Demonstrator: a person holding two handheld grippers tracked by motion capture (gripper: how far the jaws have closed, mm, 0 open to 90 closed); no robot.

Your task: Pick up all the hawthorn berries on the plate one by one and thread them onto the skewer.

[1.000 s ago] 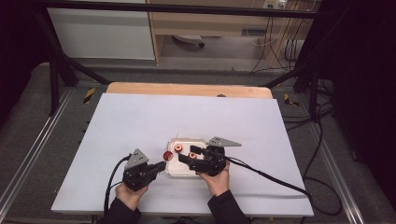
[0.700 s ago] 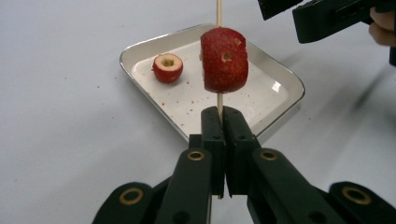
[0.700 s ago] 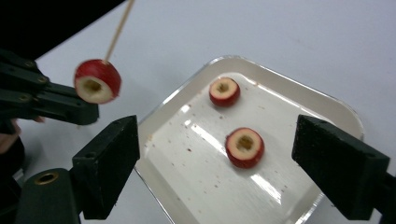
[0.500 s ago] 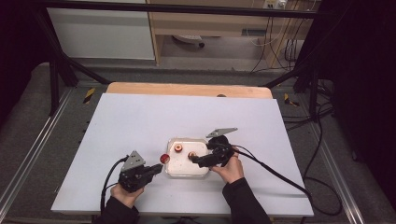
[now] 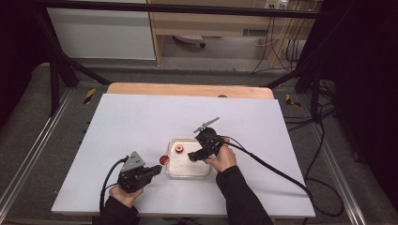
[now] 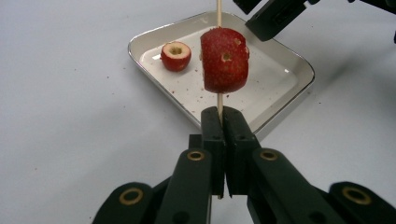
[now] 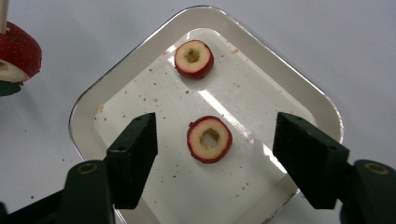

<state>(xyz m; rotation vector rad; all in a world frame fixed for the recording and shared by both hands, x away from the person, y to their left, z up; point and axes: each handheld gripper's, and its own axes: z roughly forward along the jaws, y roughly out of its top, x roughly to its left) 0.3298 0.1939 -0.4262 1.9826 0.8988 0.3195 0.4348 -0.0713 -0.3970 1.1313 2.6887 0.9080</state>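
The left tongs (image 6: 223, 116) are sitting pressed fully together on a thin wooden skewer (image 6: 218, 11), which is standing upright between the black jaws in the left gripper view. A red hollowed fruit piece with pale speckles (image 6: 225, 59) is sitting threaded on that skewer just above the jaw tips, clear of the bench. In the high view the left tongs (image 5: 157, 168) are lying low over the white bench (image 5: 122, 122), and the skewered fruit (image 5: 164, 160) is hanging just beside the left edge of the shallow white rectangular tray with rounded corners (image 5: 187, 172).

The right tongs (image 7: 219, 140) are standing open with nothing gripped, their jaws having just been closing somewhat. They are hovering over the tray (image 7: 261, 56), and a red-skinned fruit ring with pale flesh and a cored middle (image 7: 209, 139) is lying flat on the tray floor between the two jaws, apart from both pads. A second red cored fruit ring (image 7: 194, 59) is lying farther up on the tray, well apart from the first. In the high view the right tongs (image 5: 196, 155) are reaching in over the right part of the tray, with the person's hand (image 5: 223, 158) behind them. Small brown crumbs are dotting the tray floor in the right gripper view.
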